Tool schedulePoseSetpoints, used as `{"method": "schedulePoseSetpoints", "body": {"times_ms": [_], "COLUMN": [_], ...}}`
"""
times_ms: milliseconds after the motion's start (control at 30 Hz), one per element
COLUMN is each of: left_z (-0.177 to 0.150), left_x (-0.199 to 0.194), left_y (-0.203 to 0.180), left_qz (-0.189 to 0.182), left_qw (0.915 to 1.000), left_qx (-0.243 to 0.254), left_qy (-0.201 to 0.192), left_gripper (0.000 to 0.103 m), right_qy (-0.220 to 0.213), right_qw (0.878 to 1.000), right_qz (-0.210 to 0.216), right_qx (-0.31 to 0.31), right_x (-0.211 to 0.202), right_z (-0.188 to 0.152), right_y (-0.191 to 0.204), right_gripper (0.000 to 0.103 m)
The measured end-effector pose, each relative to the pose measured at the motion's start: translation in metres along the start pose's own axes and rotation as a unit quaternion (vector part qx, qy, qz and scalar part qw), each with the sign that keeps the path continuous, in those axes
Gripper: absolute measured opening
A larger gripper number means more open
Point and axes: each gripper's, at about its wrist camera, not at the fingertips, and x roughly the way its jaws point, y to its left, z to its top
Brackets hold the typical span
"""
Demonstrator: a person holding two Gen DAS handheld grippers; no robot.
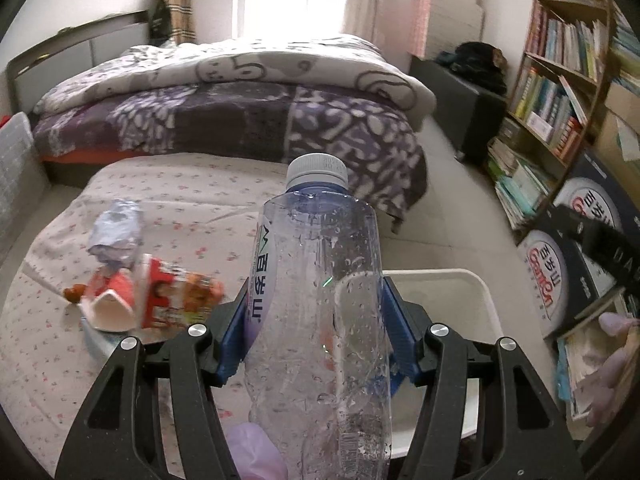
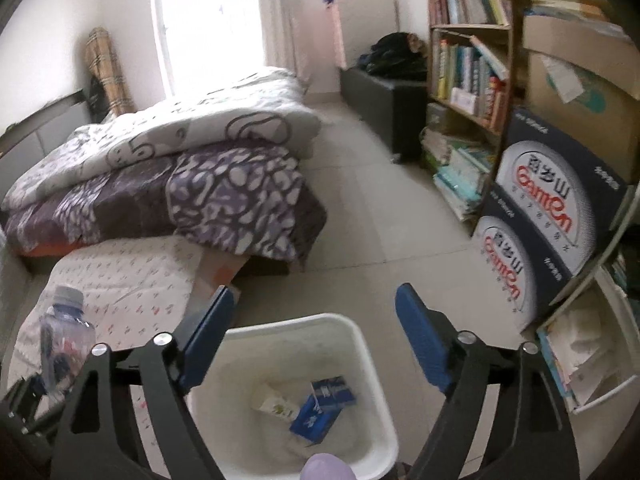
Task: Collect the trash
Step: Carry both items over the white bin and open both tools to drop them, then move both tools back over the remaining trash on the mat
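The left gripper (image 1: 316,332) is clamped on a clear plastic bottle (image 1: 316,300), white cap pointing away, blue pads pressed against both sides of its body. The bottle hangs over the right edge of the flower-print bedspread (image 1: 52,352), beside the near-left corner of the white bin (image 1: 486,300) on the floor.

The right gripper (image 2: 310,340) is spread wide above the bin (image 2: 372,344) with nothing between its jaws. Blue cartons (image 2: 320,408) and a pale carton lie on the bin floor.

Step in hand: carrying the bottle to the bin. The next move calls for shifting the left gripper sideways until the bottle is inside the rim, then releasing.

Remaining on the bedspread, toward its left edge: a red-and-white snack carton (image 1: 160,300) and a crumpled silvery wrapper (image 1: 116,236).
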Motion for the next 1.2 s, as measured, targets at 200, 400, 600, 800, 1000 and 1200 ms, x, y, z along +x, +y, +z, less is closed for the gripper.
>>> {"method": "schedulePoseSetpoints", "body": {"times_ms": [200, 400, 600, 800, 1000, 1200], "left_z": [-0.003, -0.003, -0.001, 0.000, 0.003, 0.003], "left_x": [0.015, 0.027, 0.025, 0.018, 0.003, -0.005], "left_y": [-0.030, -0.054, -0.064, -0.053, -0.026, 0.011], "left_qz": [-0.025, -0.060, -0.078, -0.015, 0.045, 0.097], "left_qw": [0.9994, 0.9974, 0.9961, 0.9988, 0.9976, 0.9945], "left_qx": [0.014, 0.026, 0.039, 0.046, 0.041, 0.014], "left_qy": [0.018, 0.031, 0.015, -0.003, -0.032, -0.037], "left_gripper": [0.058, 0.060, 0.093, 0.093, 0.095, 0.095], "right_qy": [-0.012, -0.025, -0.033, -0.039, -0.045, -0.046], "right_qw": [1.000, 0.999, 0.999, 0.999, 0.999, 0.998], "right_qz": [-0.015, -0.024, -0.029, -0.028, -0.023, -0.012], "right_qx": [0.014, 0.023, 0.023, 0.020, -0.014, -0.041], "right_x": [-0.003, -0.007, -0.010, -0.013, -0.015, -0.018], "right_z": [0.007, 0.011, 0.014, 0.014, 0.008, 0.001], "right_y": [-0.017, -0.029, -0.031, -0.023, 0.011, 0.043], "right_gripper": [0.083, 0.083, 0.084, 0.089, 0.090, 0.090]}}
